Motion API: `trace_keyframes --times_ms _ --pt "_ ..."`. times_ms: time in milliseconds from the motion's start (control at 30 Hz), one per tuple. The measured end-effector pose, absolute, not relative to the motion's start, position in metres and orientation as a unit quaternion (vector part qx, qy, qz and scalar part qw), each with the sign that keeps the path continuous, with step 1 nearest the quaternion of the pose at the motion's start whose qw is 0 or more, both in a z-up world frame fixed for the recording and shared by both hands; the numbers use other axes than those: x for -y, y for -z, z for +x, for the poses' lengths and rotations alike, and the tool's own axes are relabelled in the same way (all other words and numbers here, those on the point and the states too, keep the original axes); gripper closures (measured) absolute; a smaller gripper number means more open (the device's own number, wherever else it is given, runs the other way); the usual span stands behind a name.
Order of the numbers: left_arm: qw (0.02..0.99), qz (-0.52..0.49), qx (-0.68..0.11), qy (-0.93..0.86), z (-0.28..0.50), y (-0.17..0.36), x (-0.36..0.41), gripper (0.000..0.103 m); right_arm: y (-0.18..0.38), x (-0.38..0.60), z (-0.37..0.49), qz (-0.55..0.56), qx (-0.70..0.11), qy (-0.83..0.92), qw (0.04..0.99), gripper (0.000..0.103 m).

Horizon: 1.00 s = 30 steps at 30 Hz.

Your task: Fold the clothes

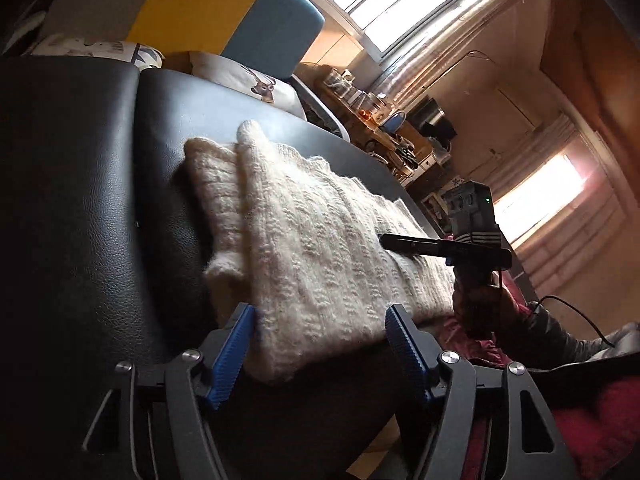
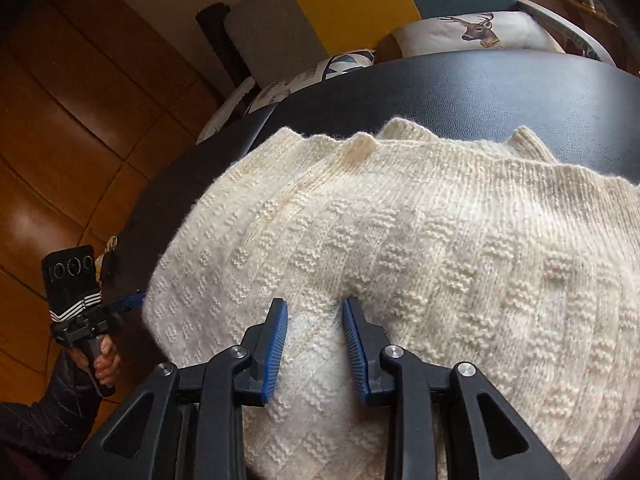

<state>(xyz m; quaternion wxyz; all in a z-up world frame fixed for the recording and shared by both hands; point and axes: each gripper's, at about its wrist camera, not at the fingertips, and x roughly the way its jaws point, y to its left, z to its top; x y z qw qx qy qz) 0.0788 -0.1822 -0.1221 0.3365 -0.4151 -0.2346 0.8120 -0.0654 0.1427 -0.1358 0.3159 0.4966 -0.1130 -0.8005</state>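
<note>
Left gripper (image 1: 320,320) gapes wide at the sweater's (image 1: 320,240) near edge, holding nothing; right gripper (image 2: 315,308), half open, presses a ridge of knit, steadying it.

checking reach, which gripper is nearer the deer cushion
Left, though only slightly. The left gripper sits at the sweater's near end on the cushion's side; the right gripper presses mid-sweater, farther along.

a cream knitted sweater (image 2: 400,240) with a textured block pattern lies folded flat on black leather.
</note>
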Motion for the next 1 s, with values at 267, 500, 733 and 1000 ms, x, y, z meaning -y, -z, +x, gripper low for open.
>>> trace_keyframes --times_ms 267,500,733,1000 --pt "0.408 -0.455 0.279 -0.741 0.059 0.141 0.175 0.081 0.131 -0.133 -0.066 0.500 0.074 0.807 0.306 0.074" --pt "0.381 -0.477 0.298 -0.734 0.103 0.164 0.171 0.097 0.132 -0.133 -0.072 0.506 0.062 0.808 0.295 0.078" --pt "0.356 -0.440 0.312 -0.763 0.107 0.131 0.185 0.087 0.130 -0.133 -0.072 0.498 0.056 0.813 0.296 0.078" --pt "0.301 -0.390 0.279 -0.824 0.061 0.082 0.200 0.049 0.122 -0.138 -0.070 0.492 0.085 0.817 0.289 0.075"
